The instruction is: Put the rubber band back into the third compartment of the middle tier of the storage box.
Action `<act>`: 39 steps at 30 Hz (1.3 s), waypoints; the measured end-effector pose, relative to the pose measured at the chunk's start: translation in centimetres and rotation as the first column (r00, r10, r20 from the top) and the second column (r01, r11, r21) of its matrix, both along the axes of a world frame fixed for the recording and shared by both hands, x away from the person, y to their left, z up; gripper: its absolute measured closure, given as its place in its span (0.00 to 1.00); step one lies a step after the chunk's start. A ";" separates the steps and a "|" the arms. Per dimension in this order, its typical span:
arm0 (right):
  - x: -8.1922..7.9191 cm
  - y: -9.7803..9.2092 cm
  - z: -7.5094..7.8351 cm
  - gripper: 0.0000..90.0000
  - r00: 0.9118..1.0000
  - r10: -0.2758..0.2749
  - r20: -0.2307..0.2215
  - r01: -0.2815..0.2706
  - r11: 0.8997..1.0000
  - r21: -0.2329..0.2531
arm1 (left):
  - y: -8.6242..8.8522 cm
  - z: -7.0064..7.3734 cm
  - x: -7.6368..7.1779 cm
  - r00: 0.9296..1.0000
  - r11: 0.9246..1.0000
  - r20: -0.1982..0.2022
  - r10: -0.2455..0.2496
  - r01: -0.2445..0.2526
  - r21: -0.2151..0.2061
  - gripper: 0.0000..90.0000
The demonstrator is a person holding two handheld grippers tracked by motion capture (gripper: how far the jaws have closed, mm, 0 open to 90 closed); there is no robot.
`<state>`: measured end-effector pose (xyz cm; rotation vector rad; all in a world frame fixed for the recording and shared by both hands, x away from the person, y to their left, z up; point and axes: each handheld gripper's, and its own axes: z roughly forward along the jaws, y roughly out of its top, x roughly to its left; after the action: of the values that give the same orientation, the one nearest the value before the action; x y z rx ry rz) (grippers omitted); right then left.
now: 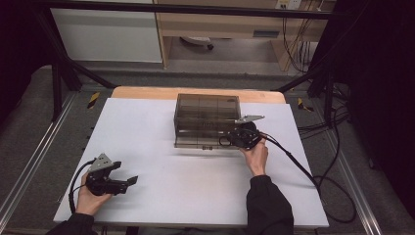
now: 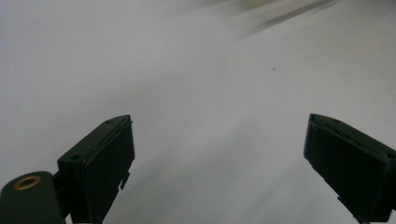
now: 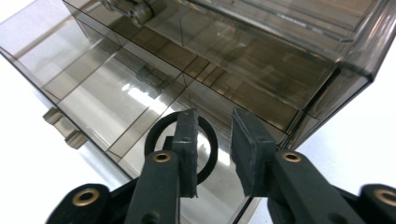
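right tongs [image 3: 212, 149] | narrow, over black ring [image 3: 205, 140] in smoky drawer box [image 1: 207, 120] | left tongs [image 2: 219, 163] | wide above table [image 1: 195, 186] | advice: straddle ring rim squarely before closing

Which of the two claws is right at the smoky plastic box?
The right claw, at the drawer box's front. The left claw sits apart over bare white tabletop.

High view overhead, facing forward; right claw view close on box [image 3: 196, 70].
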<state>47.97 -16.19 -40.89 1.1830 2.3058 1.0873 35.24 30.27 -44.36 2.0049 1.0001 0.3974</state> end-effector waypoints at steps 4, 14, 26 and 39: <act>-0.3 -0.2 0.5 0.71 1.000 0.003 0.001 -0.003 1.000 0.019 | 0.0 0.0 0.0 1.000 1.000 0.000 0.001 -0.001 0.000 0.09; -1.5 -0.9 2.0 0.49 1.000 0.009 0.024 -0.009 0.999 0.039 | 0.0 0.0 0.0 1.000 1.000 -0.001 0.002 -0.002 0.000 0.09; -3.0 -1.8 3.4 0.16 0.998 0.003 0.061 -0.006 0.999 0.041 | 0.0 0.0 0.0 1.000 1.000 -0.002 0.002 -0.002 0.000 0.09; -4.4 -4.1 3.1 0.03 1.000 0.031 0.002 -0.031 0.991 0.128 | -0.1 0.0 0.0 1.000 1.000 0.000 0.004 -0.004 -0.003 0.09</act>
<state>43.54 -20.33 -37.80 1.1966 2.2917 1.2629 35.26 30.20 -44.34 2.0005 1.0042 0.3975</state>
